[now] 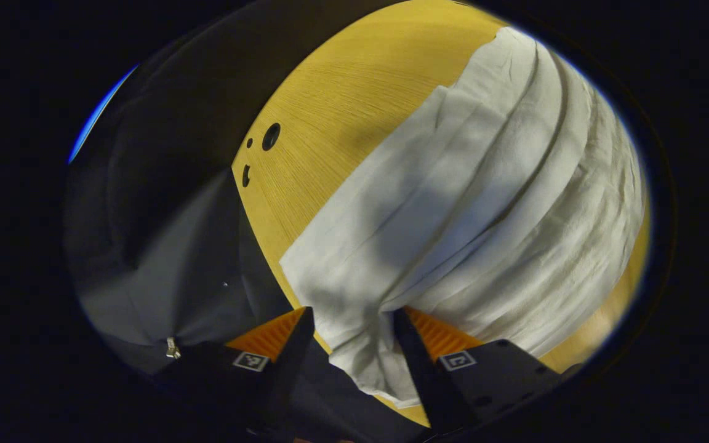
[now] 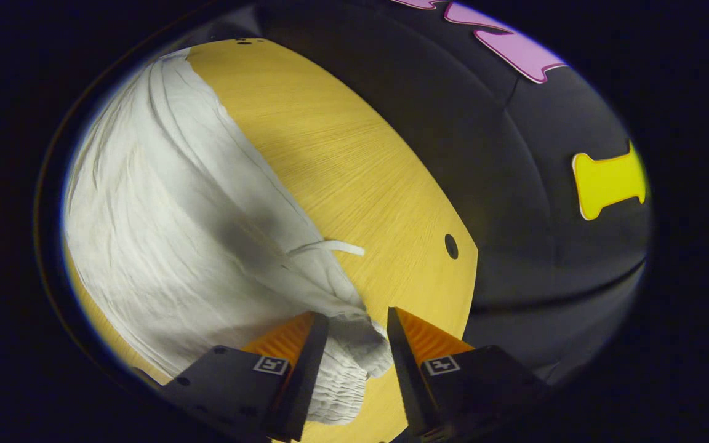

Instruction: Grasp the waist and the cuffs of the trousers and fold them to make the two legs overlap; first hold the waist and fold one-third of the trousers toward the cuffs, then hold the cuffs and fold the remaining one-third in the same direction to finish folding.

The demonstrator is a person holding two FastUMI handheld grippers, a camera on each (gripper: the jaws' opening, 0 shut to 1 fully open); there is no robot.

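White trousers (image 1: 484, 203) lie lengthwise on a yellow wooden table (image 1: 342, 92), pulled into long pleats that run toward both ends. In the left gripper view my left gripper (image 1: 352, 320) is shut on the bunched cuffs (image 1: 360, 351) at the table's edge, where the cloth hangs slightly over. In the right gripper view the same trousers (image 2: 164, 215) stretch away to the upper left. My right gripper (image 2: 357, 323) is shut on the gathered elastic waist (image 2: 348, 363). A white drawstring (image 2: 330, 247) sticks out onto the table (image 2: 342, 160).
Round holes pierce the tabletop near its edges (image 1: 271, 136) (image 2: 451, 246). A person's dark zipped garment (image 1: 170, 289) is close beside the table edge in the left gripper view. Black cloth wall (image 2: 545, 246) stands beyond the table's far side.
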